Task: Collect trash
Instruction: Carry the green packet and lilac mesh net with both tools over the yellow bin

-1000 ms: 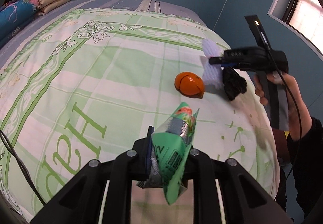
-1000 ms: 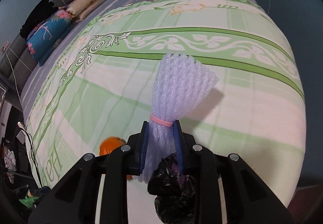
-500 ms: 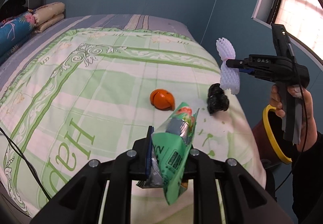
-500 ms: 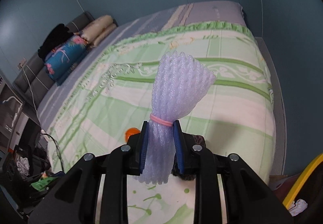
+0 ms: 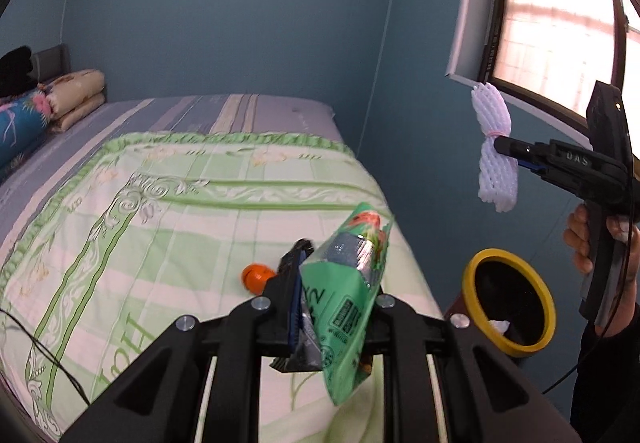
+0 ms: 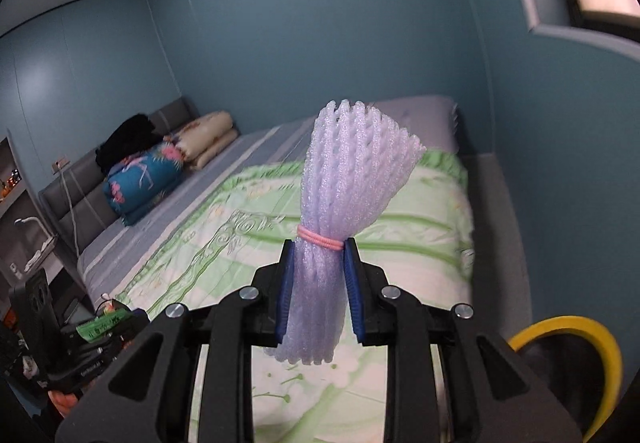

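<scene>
Filling the blue-walled room, a bed [image 5: 168, 203] wears a green quilt lettered perhaps "Hap". A yellow-rimmed bin [image 5: 509, 301] stands beside it. The right gripper [image 6: 318, 283] pinches a foam net [image 6: 340, 211] aloft; the left gripper [image 5: 334, 299] pinches a green wrapper [image 5: 344, 307] above the quilt.

We hold a crumpled green snack wrapper [image 5: 344, 295] upright above the bed [image 5: 120, 211]. We hold a white foam net [image 6: 340, 227], banded pink, upright too. An orange peel [image 5: 256, 277] lies on the bed beside the yellow-rimmed bin [image 5: 548, 307].
</scene>
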